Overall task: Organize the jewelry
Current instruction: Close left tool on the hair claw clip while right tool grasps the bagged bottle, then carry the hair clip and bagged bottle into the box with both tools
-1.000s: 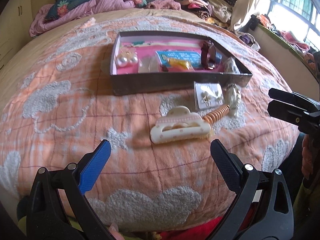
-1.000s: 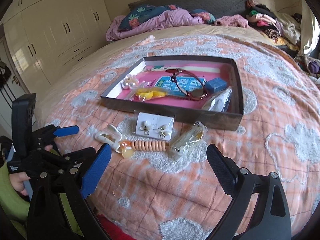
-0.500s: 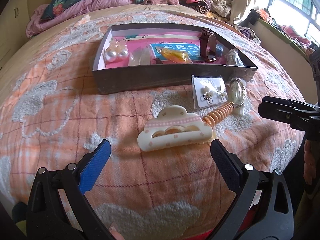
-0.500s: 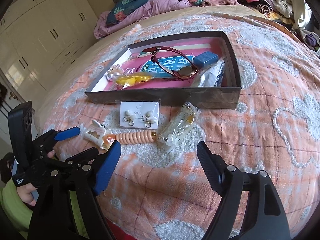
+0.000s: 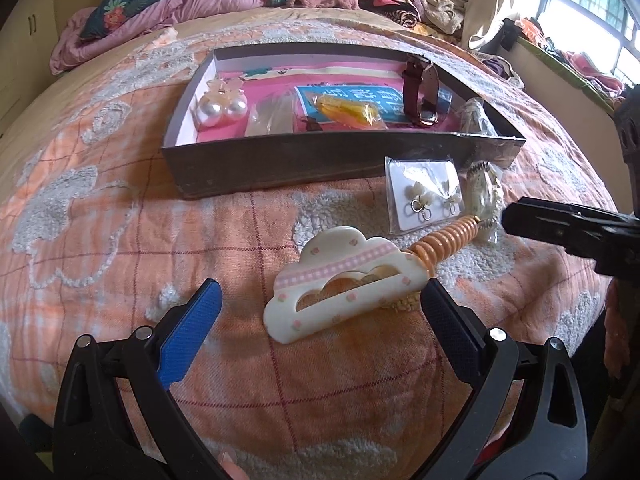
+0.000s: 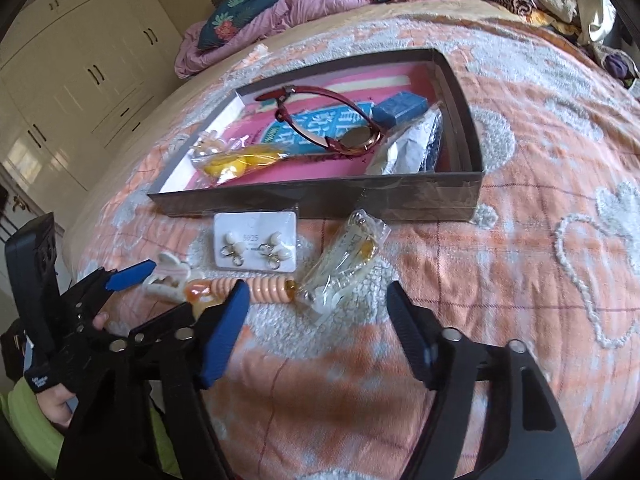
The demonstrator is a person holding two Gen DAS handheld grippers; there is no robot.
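**Both grippers open over the bed, nothing grasped**

Left gripper (image 5: 318,308): fingers spread wide, empty. It hovers low over the cloud-shaped hair claw (image 5: 346,282), which lies on the bed (image 5: 120,216) between the finger tips; right finger tip sits just beside the claw's right end, contact unclear. In the right wrist view the left gripper (image 6: 160,288) shows at the left edge, with the claw (image 6: 168,280) between its fingers.

Right gripper (image 6: 318,304): fingers released, empty, above the bedspread just in front of the clear packet (image 6: 344,260). In the left wrist view only its dark finger (image 5: 560,224) shows, coming in from the right near the packet (image 5: 484,196).

Loose items on the bed, in front of the box:
- orange spiral hair tie (image 5: 444,242), one end touching the claw, the other touching the packet
- earring card (image 5: 424,194) with two pairs, lying just in front of the box wall
- clear packet, tilted, beside the card

Grey box (image 5: 320,160), pink lining, open top, holds:
- pearl earrings (image 5: 220,110), left end
- yellow item in a bag (image 5: 350,112), middle
- red-strap watch (image 6: 332,120)
- blue block (image 6: 400,108), far right corner
- silver bag (image 6: 408,148) along the right wall

Pile of bedding and clothes (image 5: 160,12) at the head of the bed. White wardrobe (image 6: 72,64) to the left.
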